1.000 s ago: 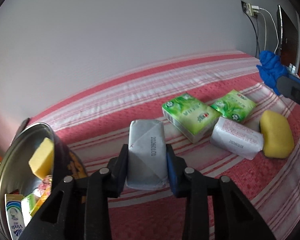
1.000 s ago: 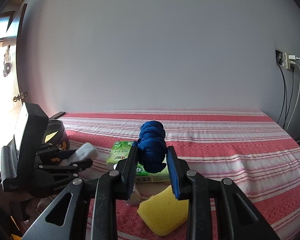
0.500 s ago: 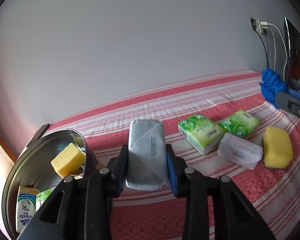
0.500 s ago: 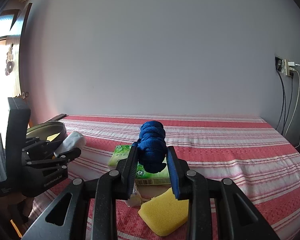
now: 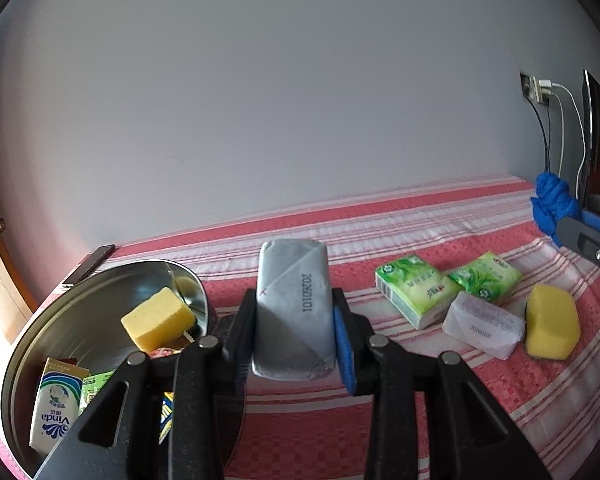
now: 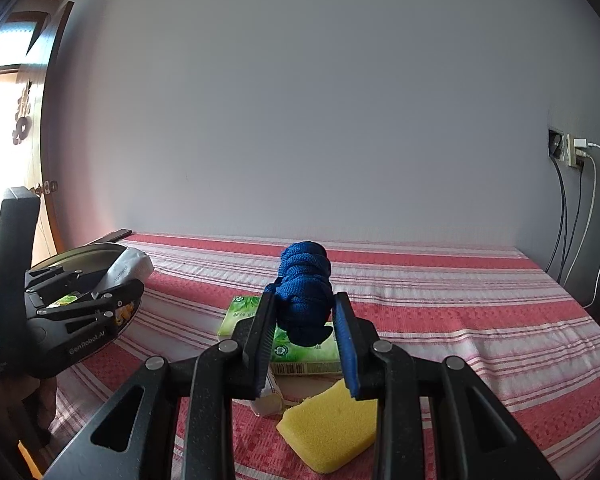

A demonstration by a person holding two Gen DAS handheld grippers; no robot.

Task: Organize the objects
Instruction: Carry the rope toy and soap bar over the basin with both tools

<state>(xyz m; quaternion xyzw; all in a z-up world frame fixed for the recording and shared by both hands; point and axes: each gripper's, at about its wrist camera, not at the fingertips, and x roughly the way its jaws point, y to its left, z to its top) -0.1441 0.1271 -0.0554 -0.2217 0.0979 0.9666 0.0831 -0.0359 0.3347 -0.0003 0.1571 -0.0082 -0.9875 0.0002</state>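
Swinging the silver packet point(image 5: 293, 314), clamped in the left gripper point(image 5: 293, 344) jaws, toward the metal bowl point(image 5: 59, 320) at 9 o'clock. Looking about ready to drop. Right gripper point(image 6: 304, 344) jaws squeezing the blue cloth point(image 6: 304, 292), just waiting.

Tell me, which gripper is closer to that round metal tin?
Left. The left gripper, holding a silver packet, hangs right beside the metal tin; the right gripper, clamping blue cloth, is farther along the bed.
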